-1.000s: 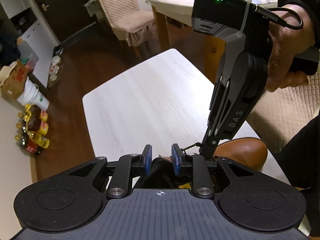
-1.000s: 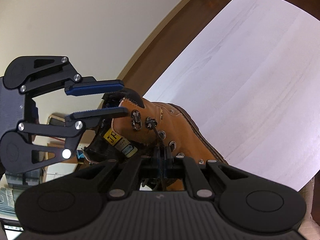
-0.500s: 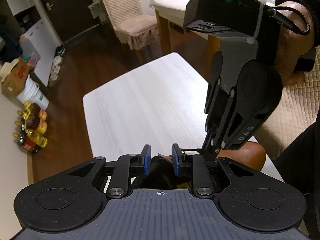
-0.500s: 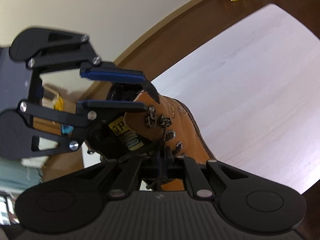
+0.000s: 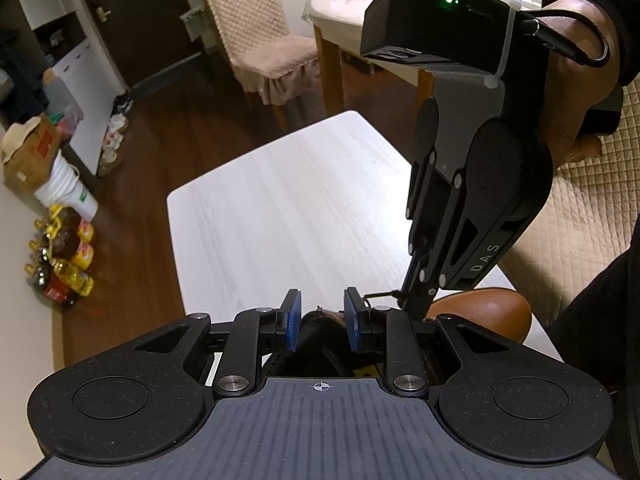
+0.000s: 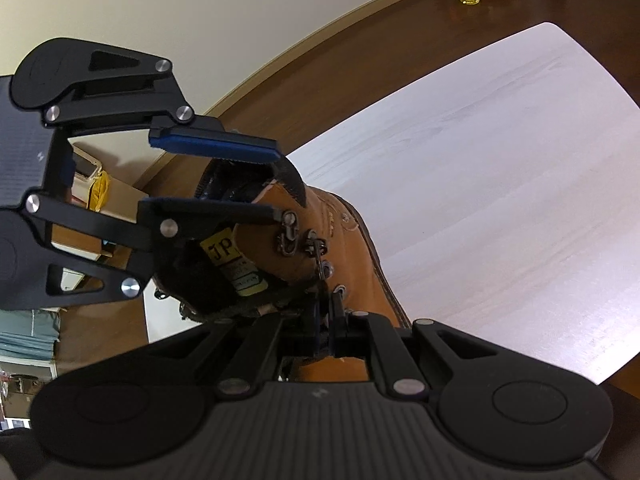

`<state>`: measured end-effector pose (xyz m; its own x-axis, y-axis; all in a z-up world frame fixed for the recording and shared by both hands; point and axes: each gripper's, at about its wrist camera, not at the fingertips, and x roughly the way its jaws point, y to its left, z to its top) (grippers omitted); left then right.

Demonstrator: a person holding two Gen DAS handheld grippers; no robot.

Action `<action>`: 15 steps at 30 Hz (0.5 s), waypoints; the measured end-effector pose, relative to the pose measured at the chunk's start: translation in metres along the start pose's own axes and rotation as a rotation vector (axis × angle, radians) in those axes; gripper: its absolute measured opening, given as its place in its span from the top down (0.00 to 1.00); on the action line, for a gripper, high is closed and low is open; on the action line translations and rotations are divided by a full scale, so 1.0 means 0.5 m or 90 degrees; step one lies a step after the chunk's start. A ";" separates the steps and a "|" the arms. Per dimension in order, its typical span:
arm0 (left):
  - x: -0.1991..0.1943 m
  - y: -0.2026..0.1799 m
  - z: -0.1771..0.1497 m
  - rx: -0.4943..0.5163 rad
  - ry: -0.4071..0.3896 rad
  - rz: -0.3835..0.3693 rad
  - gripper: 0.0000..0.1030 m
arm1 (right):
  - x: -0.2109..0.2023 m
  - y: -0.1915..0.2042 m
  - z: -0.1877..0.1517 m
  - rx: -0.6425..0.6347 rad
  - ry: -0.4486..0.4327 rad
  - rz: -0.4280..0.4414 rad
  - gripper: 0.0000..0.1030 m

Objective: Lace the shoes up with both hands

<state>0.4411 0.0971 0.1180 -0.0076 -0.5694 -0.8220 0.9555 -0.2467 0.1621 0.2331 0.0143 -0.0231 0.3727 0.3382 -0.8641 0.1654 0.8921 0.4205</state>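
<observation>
White desk (image 6: 500, 168) is carrying a tan lace-up boot (image 6: 344, 232), standing upright at the near edge with its toe toward the open desk; wood floor and oil bottles (image 5: 68, 264) are sitting beyond.

I'm running both tools at the boot's top. Left tool (image 6: 240, 180) is straddling the dark padded collar (image 6: 248, 184), jaws about half spread; in its own view the pads (image 5: 292, 320) are flanking the collar with gaps showing, so I'm reading it as steadying, not clamping. Right tool (image 6: 322, 320) is nearly closed on the thin dark lace (image 6: 319, 260), which is running taut from the tool tips up to an upper eyelet hook (image 6: 314, 240).

Doing this step well, as I judge it: I'm keeping the lace under light tension so it isn't slipping off the hook, pulling along the line of the eyelets rather than sideways, and using the left tool to stop the boot tipping.

Hard to make out: the right tool's pad contact is sitting in shadow, so how firm the grip is stays unclear. Lower eyelets and the lace's other end are being blocked by the right tool's body. Boot heel is cut off. Whether the lace is hooked or only touching the hook, I can't tell.
</observation>
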 end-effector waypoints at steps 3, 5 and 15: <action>0.000 -0.001 -0.001 0.001 -0.002 0.000 0.75 | 0.008 0.003 0.000 -0.003 0.010 -0.002 0.95; 0.000 0.000 -0.001 0.000 -0.003 0.000 0.75 | 0.014 0.005 0.001 -0.005 0.015 -0.003 0.95; -0.009 0.001 -0.007 -0.002 -0.006 -0.003 0.75 | 0.010 0.017 0.008 -0.005 0.012 -0.003 0.95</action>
<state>0.4426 0.1022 0.1201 -0.0146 -0.5758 -0.8175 0.9562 -0.2469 0.1569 0.2401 0.0221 -0.0227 0.3542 0.3399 -0.8712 0.1603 0.8957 0.4147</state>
